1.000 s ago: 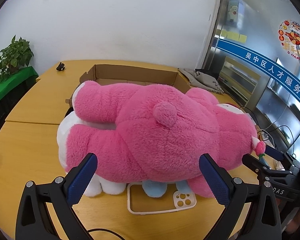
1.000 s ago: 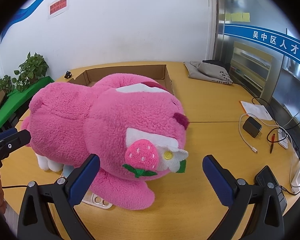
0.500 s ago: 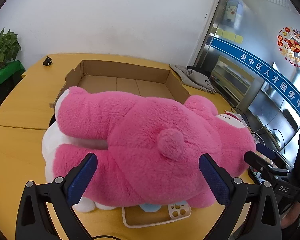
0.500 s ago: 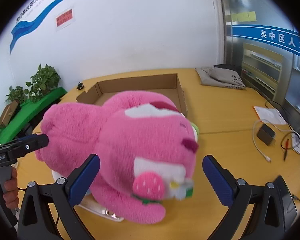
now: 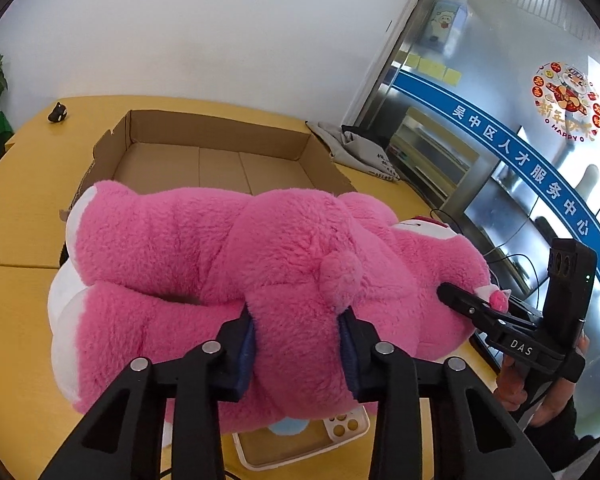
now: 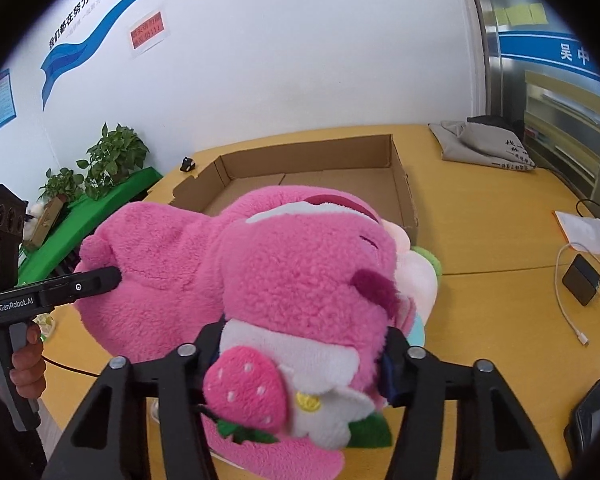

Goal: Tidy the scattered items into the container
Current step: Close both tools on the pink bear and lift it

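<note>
A big pink plush bear lies on the yellow table just in front of an open cardboard box. My left gripper is closing on its rump below the tail, pads sunk into the fur. My right gripper is closing on the bear's head, above its strawberry and flower trim. Each gripper shows in the other's view, the right gripper at the muzzle and the left gripper at the back end. The box holds nothing. A white phone case lies partly under the bear.
A grey cloth bag lies at the table's far right. A black charger with a white cable, papers and a dark phone sit to the right. A small black object is left of the box. Plants stand beyond the table.
Both grippers went from wide open to clamped into the bear, the left on its rump, the right on its head. Both views moved closer, and the box shows more.
</note>
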Action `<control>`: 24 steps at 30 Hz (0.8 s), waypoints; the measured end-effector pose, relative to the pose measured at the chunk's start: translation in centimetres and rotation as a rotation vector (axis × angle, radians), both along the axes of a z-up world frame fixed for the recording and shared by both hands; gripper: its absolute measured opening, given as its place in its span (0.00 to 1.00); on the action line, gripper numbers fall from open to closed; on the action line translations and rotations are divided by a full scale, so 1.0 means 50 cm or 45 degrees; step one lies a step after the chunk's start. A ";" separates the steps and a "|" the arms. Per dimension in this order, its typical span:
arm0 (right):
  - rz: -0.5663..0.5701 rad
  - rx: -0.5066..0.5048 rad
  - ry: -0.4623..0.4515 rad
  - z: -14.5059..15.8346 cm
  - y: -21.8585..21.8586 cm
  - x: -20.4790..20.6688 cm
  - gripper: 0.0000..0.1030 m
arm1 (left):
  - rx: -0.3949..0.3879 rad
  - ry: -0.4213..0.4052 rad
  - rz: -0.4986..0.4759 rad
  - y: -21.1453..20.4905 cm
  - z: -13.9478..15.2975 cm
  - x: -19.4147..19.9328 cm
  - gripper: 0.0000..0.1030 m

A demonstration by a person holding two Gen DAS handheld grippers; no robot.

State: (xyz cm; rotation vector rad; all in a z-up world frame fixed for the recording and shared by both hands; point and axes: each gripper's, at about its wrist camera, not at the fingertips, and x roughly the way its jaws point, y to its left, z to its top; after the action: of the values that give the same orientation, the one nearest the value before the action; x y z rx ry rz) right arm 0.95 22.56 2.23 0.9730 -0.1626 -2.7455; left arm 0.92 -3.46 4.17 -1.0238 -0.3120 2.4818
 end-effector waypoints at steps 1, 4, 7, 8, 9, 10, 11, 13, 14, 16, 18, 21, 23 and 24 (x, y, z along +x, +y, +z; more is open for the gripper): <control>0.000 0.011 0.014 0.009 -0.005 0.003 0.49 | -0.011 0.011 0.001 0.001 0.009 0.001 0.31; 0.003 0.024 0.069 0.047 -0.016 0.002 0.48 | -0.010 0.076 0.008 -0.010 0.059 -0.003 0.31; 0.013 0.001 0.147 0.106 -0.021 -0.016 0.48 | -0.002 0.169 0.008 -0.026 0.132 -0.034 0.31; 0.016 -0.001 0.183 0.130 -0.023 -0.030 0.48 | -0.013 0.191 0.006 -0.029 0.155 -0.056 0.31; 0.020 0.003 0.211 0.151 -0.024 -0.049 0.48 | -0.025 0.203 0.006 -0.031 0.175 -0.083 0.31; 0.024 0.010 0.234 0.172 -0.025 -0.075 0.48 | -0.041 0.213 0.002 -0.032 0.194 -0.118 0.31; 0.025 0.015 0.249 0.189 -0.025 -0.101 0.48 | -0.054 0.221 -0.001 -0.033 0.209 -0.154 0.31; 0.027 0.028 0.285 0.219 -0.023 -0.168 0.48 | -0.064 0.222 -0.018 -0.037 0.230 -0.245 0.31; 0.024 0.031 0.296 0.231 -0.020 -0.209 0.48 | -0.058 0.209 -0.024 -0.040 0.235 -0.288 0.31; 0.017 0.033 0.294 0.243 -0.013 -0.285 0.48 | -0.044 0.171 -0.030 -0.044 0.232 -0.384 0.31; 0.002 0.043 0.285 0.242 -0.008 -0.366 0.48 | -0.035 0.130 -0.028 -0.044 0.215 -0.476 0.31; -0.023 0.070 0.254 0.214 0.000 -0.486 0.49 | -0.034 0.044 -0.019 -0.035 0.164 -0.602 0.31; -0.037 0.079 0.197 0.173 0.009 -0.570 0.49 | -0.027 -0.061 -0.017 -0.030 0.104 -0.691 0.31; -0.045 0.082 0.164 0.149 0.014 -0.606 0.49 | -0.022 -0.130 -0.010 -0.029 0.064 -0.737 0.31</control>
State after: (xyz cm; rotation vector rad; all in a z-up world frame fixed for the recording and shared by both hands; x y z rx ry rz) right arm -29.36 23.23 9.68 0.8127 -0.0715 -2.8511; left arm -35.92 -4.92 7.37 -1.1588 -0.3181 2.4336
